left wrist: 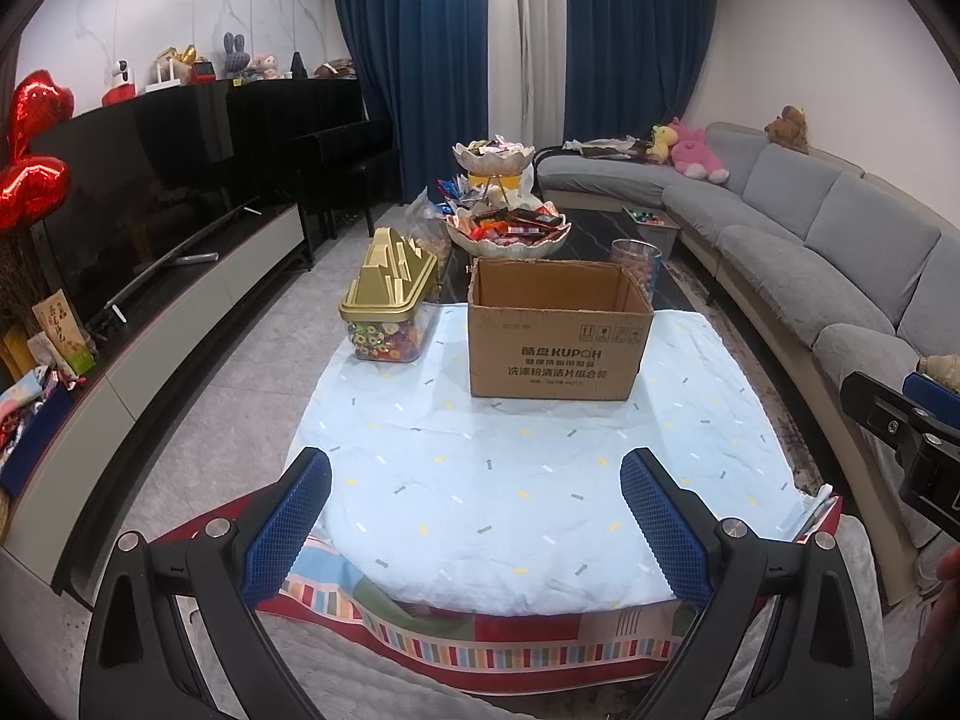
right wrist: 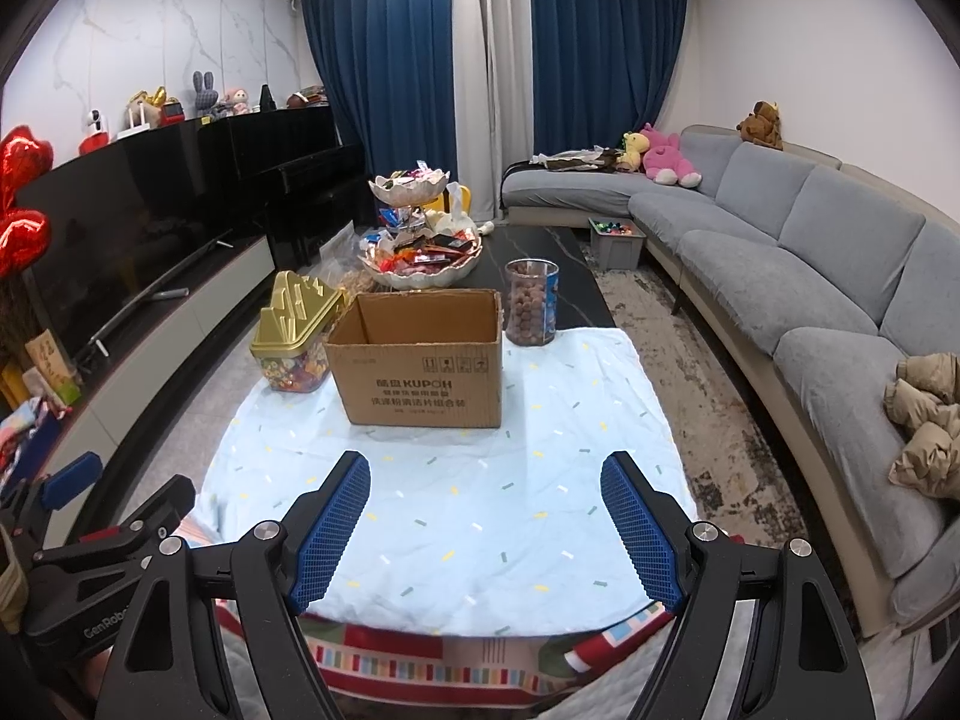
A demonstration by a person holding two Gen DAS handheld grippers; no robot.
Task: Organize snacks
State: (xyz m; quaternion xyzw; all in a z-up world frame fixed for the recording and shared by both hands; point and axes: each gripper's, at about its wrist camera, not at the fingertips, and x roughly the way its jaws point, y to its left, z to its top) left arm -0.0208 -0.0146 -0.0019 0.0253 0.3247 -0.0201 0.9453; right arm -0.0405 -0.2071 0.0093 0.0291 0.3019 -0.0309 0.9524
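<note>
Hovering side by side above the near end of the bench, both grippers are carrying nothing: the left gripper (left wrist: pixel 474 531) is spreading its blue pads wide, and the right gripper (right wrist: pixel 485 531) is doing the same, each over a pale blue cloth (left wrist: pixel 510 480) speckled with small dashes that is covering the bench (right wrist: pixel 540 246).

An open cardboard box (left wrist: pixel 558 330) is sitting upright on the cloth, its flaps open and its brown front showing printed lettering; from these angles the visible part of its inside is looking bare. Just left of it, a clear tub (left wrist: pixel 390 315) with a gold, ridged lid is standing on the cloth's edge, packed with small multicoloured sweets. Behind the box's right corner, a tall clear jar (right wrist: pixel 531 303) with a partly blue label is holding round brownish snacks and is resting right at the cloth's far edge.

Farther back on the dark bench top, a two-tier scalloped white dish (right wrist: pixel 420 267) is brimming with wrapped snacks in red, black and orange, with a smaller upper bowl (left wrist: pixel 493 156) holding more wrappers. A clear bag (left wrist: pixel 429 228) of light-coloured snacks is leaning beside the dish, behind the tub.

A grey sofa (right wrist: pixel 810 252) is curving along the right, and a dark television (left wrist: pixel 138 192) is lining the left.
</note>
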